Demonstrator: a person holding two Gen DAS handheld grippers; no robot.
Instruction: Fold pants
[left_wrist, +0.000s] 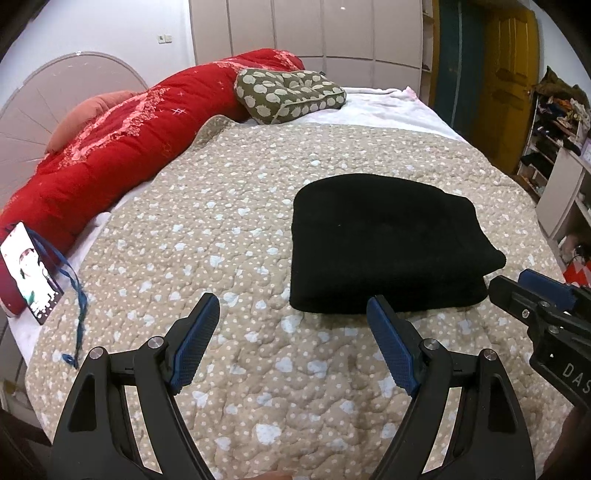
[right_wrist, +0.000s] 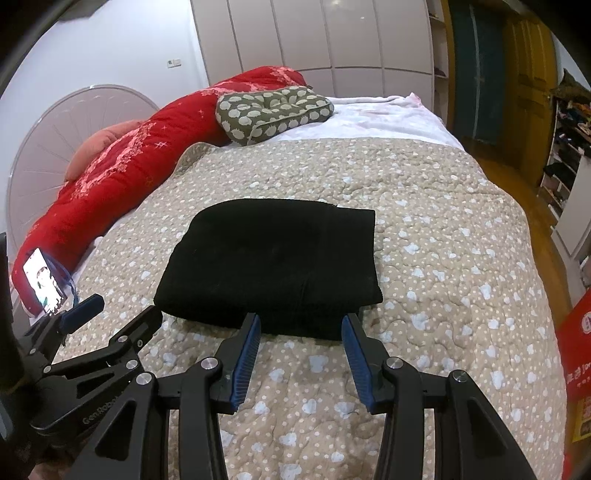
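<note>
The black pants (left_wrist: 388, 243) lie folded in a compact stack on the beige quilted bedspread (left_wrist: 221, 229); they also show in the right wrist view (right_wrist: 273, 262). My left gripper (left_wrist: 293, 304) is open and empty, above the bedspread just left of the stack's near edge. My right gripper (right_wrist: 301, 321) is open and empty, its fingertips at the stack's near edge without holding it. The right gripper also shows at the right edge of the left wrist view (left_wrist: 517, 284). The left gripper shows at the left of the right wrist view (right_wrist: 118, 306).
A red duvet (left_wrist: 122, 147) lies along the left of the bed with an olive patterned cushion (left_wrist: 288, 94) beyond it. A phone with a lit screen (left_wrist: 31, 269) and a blue lanyard (left_wrist: 75, 295) sit at the left edge. A door and shelves stand right.
</note>
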